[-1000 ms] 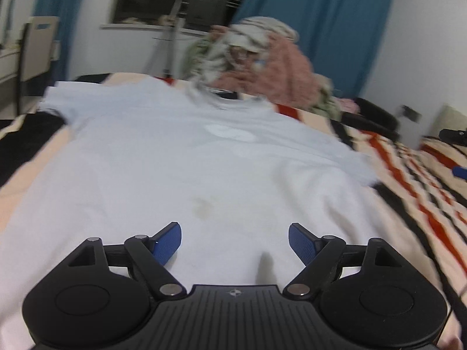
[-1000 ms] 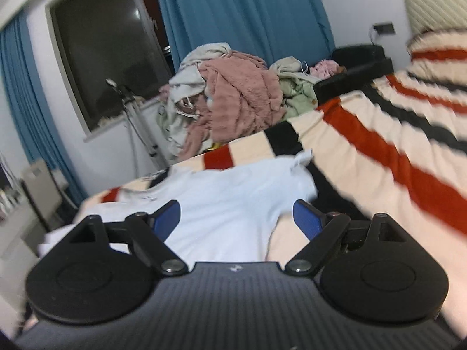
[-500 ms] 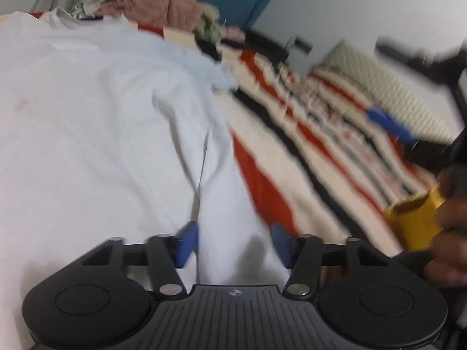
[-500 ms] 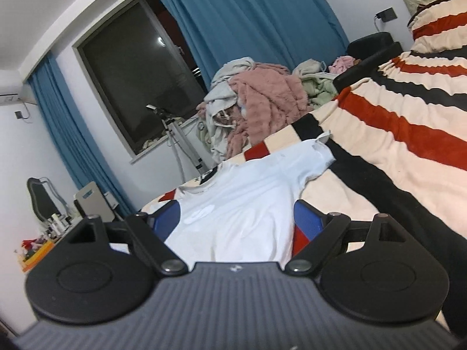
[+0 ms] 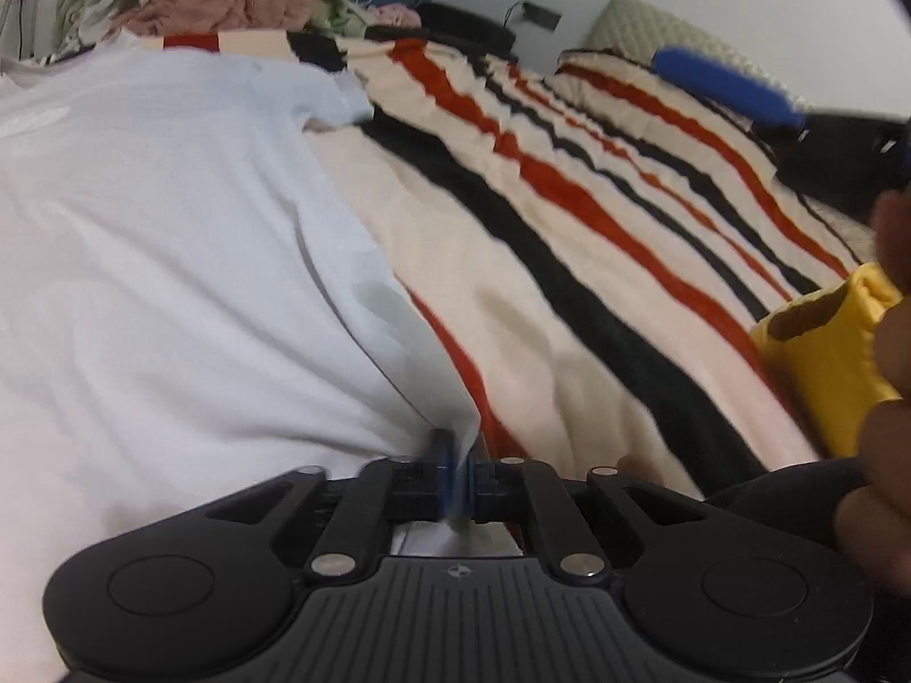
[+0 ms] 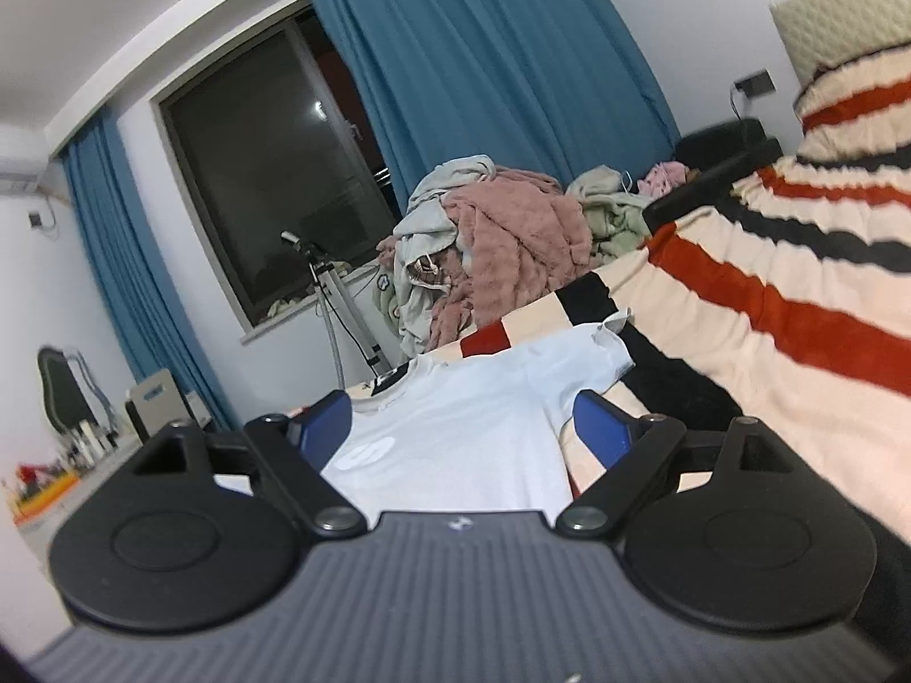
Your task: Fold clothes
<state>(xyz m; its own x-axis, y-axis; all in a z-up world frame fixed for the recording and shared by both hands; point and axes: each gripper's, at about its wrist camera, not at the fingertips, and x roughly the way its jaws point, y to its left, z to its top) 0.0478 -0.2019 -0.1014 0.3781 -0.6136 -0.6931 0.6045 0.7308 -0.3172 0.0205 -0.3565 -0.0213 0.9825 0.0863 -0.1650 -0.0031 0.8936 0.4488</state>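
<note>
A pale blue T-shirt (image 5: 159, 239) lies spread flat on the striped bed, chest logo facing up, neck toward the clothes pile. My left gripper (image 5: 457, 481) is shut on the T-shirt's near right hem corner, a thin flap of cloth pinched between its blue pads. In the right wrist view the same T-shirt (image 6: 467, 427) shows ahead. My right gripper (image 6: 461, 432) hovers above it, open, with nothing between its fingers. Its blue fingertip (image 5: 729, 85) also shows at the upper right of the left wrist view.
A cream blanket with red and black stripes (image 5: 598, 239) covers the bed. A heap of pink, grey and green clothes (image 6: 501, 239) sits at the far end by the blue curtain (image 6: 489, 57). A hand with a yellow sleeve (image 5: 831, 353) is at the right.
My left gripper swung right to the T-shirt's hem corner and went from open to shut on it. My right gripper rose and tilted up, staying open.
</note>
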